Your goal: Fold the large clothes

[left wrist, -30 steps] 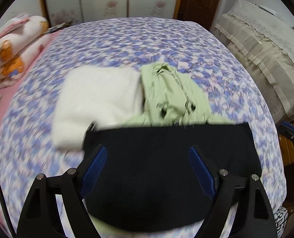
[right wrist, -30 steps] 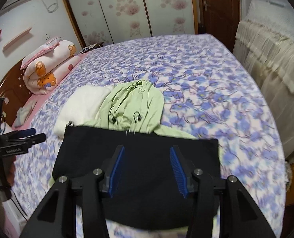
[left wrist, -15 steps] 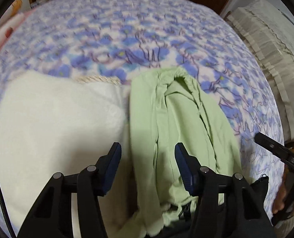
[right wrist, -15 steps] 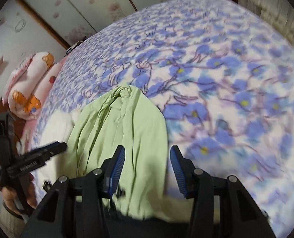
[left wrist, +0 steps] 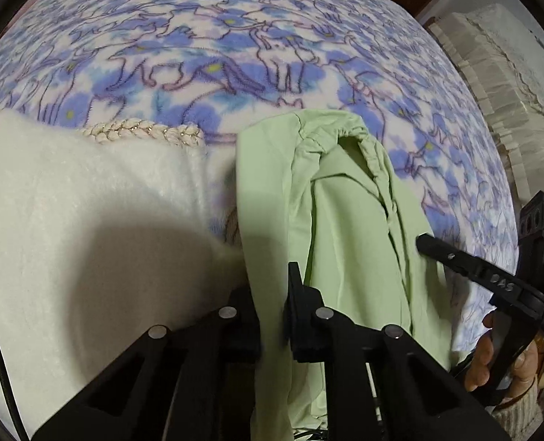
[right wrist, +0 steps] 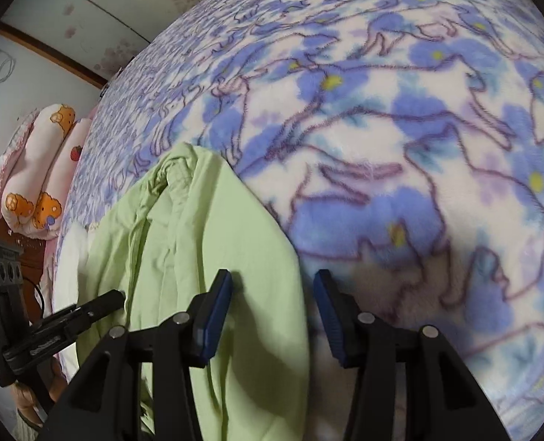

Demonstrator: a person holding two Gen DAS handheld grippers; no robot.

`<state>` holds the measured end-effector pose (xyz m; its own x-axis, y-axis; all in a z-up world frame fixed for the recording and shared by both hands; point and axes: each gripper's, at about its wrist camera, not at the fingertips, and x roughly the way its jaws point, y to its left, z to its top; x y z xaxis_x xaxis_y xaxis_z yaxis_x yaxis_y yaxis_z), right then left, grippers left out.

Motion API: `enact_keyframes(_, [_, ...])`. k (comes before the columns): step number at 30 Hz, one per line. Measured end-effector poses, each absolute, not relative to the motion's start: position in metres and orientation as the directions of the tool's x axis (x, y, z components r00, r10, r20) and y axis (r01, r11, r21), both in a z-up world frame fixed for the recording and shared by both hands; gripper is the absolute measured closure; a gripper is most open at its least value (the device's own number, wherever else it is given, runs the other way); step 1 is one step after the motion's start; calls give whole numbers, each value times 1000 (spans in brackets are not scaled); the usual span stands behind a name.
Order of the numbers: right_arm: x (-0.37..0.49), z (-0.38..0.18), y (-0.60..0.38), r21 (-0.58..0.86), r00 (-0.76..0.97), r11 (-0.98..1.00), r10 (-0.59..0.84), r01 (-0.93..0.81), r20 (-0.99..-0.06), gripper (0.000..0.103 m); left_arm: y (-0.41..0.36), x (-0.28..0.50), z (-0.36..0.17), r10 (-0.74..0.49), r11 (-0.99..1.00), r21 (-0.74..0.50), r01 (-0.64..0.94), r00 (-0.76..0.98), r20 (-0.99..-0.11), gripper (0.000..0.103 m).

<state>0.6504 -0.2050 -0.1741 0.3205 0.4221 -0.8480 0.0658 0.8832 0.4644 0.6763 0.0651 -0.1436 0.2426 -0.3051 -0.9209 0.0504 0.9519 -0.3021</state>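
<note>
step: taking hold to fold | pale green cotton hooded garment (left wrist: 345, 220) lies on blue-flowered fleece blanket (left wrist: 235, 55) | left gripper (left wrist: 274, 312) clenched on its left edge | right gripper (right wrist: 272, 316) closing, astride right edge, not yet pinching

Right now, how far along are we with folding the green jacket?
Early. Done: no tidy fold shows; the green jacket lies rumpled on the bed beside a white garment. In hand: the left gripper has just closed on one edge; the right gripper, jaws closing but not pinching, straddles the other. Left: every fold.
</note>
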Motion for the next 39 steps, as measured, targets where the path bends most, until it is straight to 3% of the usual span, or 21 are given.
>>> enact_keyframes(1, [651, -174, -202, 470, 315, 881, 431, 55, -846, 93, 64, 675, -140, -298, 954, -294, 56, 260, -919, 97])
enact_keyframes(4, [645, -161, -197, 444, 369, 896, 410, 10, -835, 98, 60, 670, -128, -290, 957, -279, 80, 299, -909, 99])
enact_keyframes(11, [582, -81, -220, 589, 545, 801, 544, -111, -638, 99, 66, 612, -55, -443, 896, -404, 183, 428, -788, 100])
enact_keyframes(17, [459, -20, -230, 549, 612, 778, 601, -304, -513, 99, 109, 502, -5, -594, 803, -509, 310, 482, -644, 99])
enact_keyframes(19, [416, -24, -234, 492, 627, 814, 563, -309, -538, 96, 122, 461, -17, -598, 802, -493, 339, 459, -657, 96])
enact_keyframes(21, [381, -42, -236, 424, 612, 862, 499, -278, -613, 91, 131, 423, -44, -567, 822, -457, 339, 409, -715, 89])
enact_keyframes(24, [340, -91, -239, 348, 500, 920, 391, -181, -772, 81, 142, 379, -90, -488, 867, -410, 284, 316, -814, 86])
enact_keyframes(27, [312, -142, -247, 341, 289, 939, 338, -39, -896, 80, 159, 347, -136, -448, 893, -429, 136, 167, -879, 58])
enact_keyframes(30, [290, -149, -254, 389, 240, 920, 368, 47, -898, 80, 179, 327, -151, -492, 868, -497, -9, 123, -862, 53])
enact_keyframes(34, [289, -133, -250, 477, 281, 874, 437, 91, -855, 65, 191, 329, -140, -552, 811, -577, -99, 197, -810, 36])
enact_keyframes(39, [309, -138, -233, 518, 290, 850, 474, 96, -831, 64, 181, 341, -128, -609, 758, -646, -90, 259, -750, 36])
